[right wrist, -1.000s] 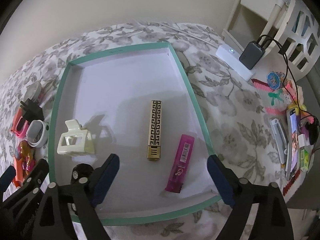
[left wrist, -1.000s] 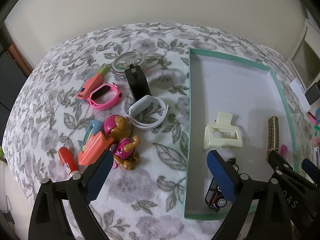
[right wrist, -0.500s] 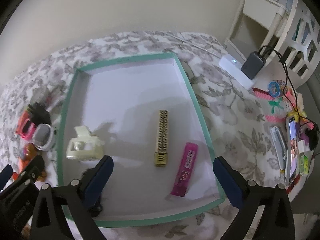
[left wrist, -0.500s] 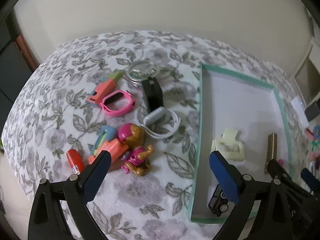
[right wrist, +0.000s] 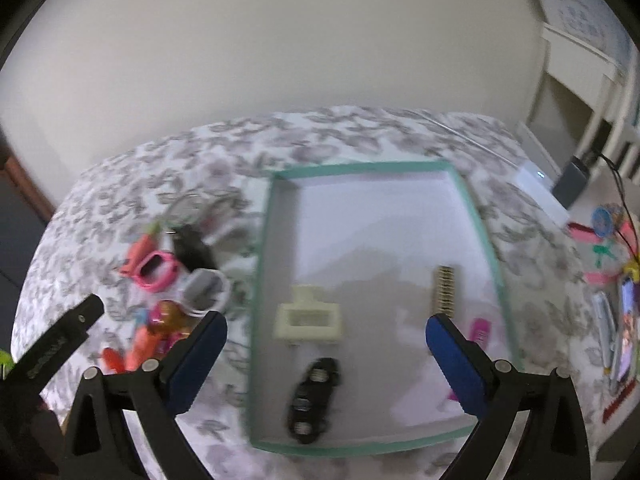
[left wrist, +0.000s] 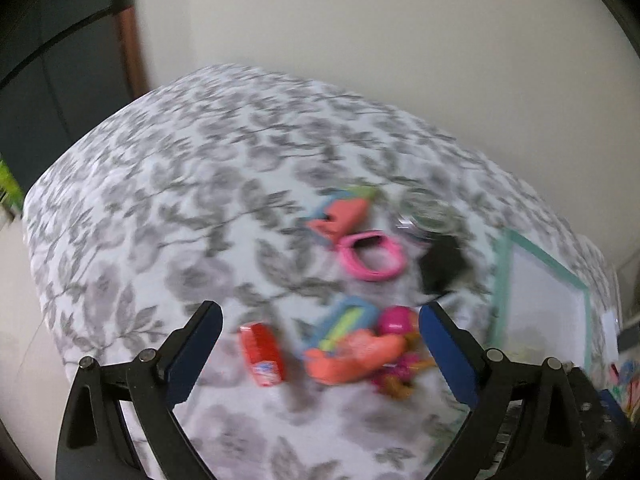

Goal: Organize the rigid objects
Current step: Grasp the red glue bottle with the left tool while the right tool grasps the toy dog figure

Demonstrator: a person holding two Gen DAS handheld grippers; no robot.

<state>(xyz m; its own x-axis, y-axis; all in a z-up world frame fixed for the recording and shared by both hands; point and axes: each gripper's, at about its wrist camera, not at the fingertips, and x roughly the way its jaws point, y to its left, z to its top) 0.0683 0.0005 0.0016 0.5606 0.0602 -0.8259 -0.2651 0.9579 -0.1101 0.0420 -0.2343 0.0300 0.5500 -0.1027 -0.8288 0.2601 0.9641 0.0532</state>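
Observation:
Both views are blurred by motion. My left gripper [left wrist: 318,316] is open and empty above the loose pile on the floral cloth: a red tube [left wrist: 262,354], an orange toy [left wrist: 352,354], a pink figure [left wrist: 394,320], a pink watch [left wrist: 372,256] and a black adapter [left wrist: 442,268]. My right gripper [right wrist: 325,322] is open and empty over the green-rimmed tray [right wrist: 260,280]. The tray holds a cream hair clip [right wrist: 308,316], a black toy car [right wrist: 314,394], a gold patterned bar [right wrist: 444,290] and a pink lighter [right wrist: 480,330]. A white watch [right wrist: 206,290] lies left of the tray.
A round lid [left wrist: 428,216] and a salmon toy [left wrist: 344,212] lie at the far side of the pile. Right of the tray sit a power bank [right wrist: 572,178], a phone [right wrist: 628,332] and small trinkets. A white shelf [right wrist: 580,80] stands at the back right.
The left gripper has swung left, from the tray edge to the loose pile. The right gripper has pulled back and tilted up, bringing the pile into its view. Both stayed open.

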